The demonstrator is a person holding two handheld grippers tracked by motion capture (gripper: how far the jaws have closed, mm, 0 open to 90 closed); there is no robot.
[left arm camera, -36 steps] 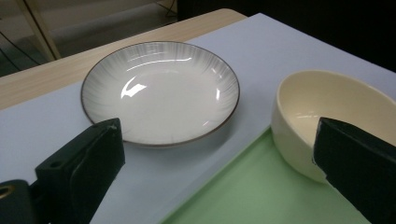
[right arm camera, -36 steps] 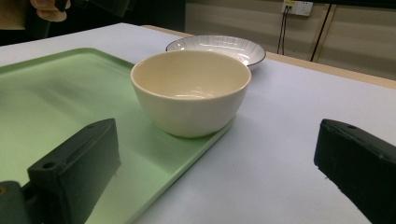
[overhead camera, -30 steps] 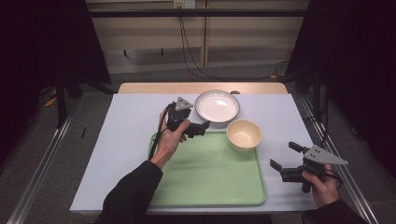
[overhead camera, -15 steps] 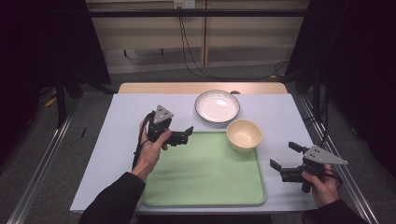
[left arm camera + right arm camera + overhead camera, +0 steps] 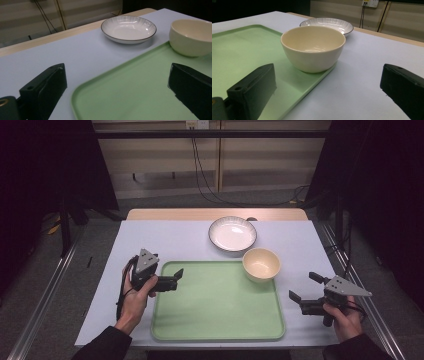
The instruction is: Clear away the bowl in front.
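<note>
Both grippers empty, jaws wide apart: left gripper (image 5: 172, 281) at the green tray (image 5: 220, 320) edge, right gripper (image 5: 306, 290) off its right side. The cream bowl (image 5: 261, 264) straddles the tray's far-right rim, touching the white plate (image 5: 232, 233), so a careless pinch may tip it or knock the plate.

The cream bowl (image 5: 313, 47) looked like glazed ceramic, smooth and glossy, with soft highlights along its inner wall. Behind the bowl, the white plate (image 5: 128, 28) had the same shiny glaze, fine ribbed lines running up its side and a thin dark line at the rim. The green tray (image 5: 218, 302) under the bowl's edge looked like smooth plastic with a dull satin sheen. The table (image 5: 172, 240) around the tray wore a matt, pale grey-blue cover, and bare light wood showed at its far edge beyond the plate. The black jaws of the left gripper (image 5: 172, 279) and right gripper (image 5: 306, 287) looked like matt hard plastic.
</note>
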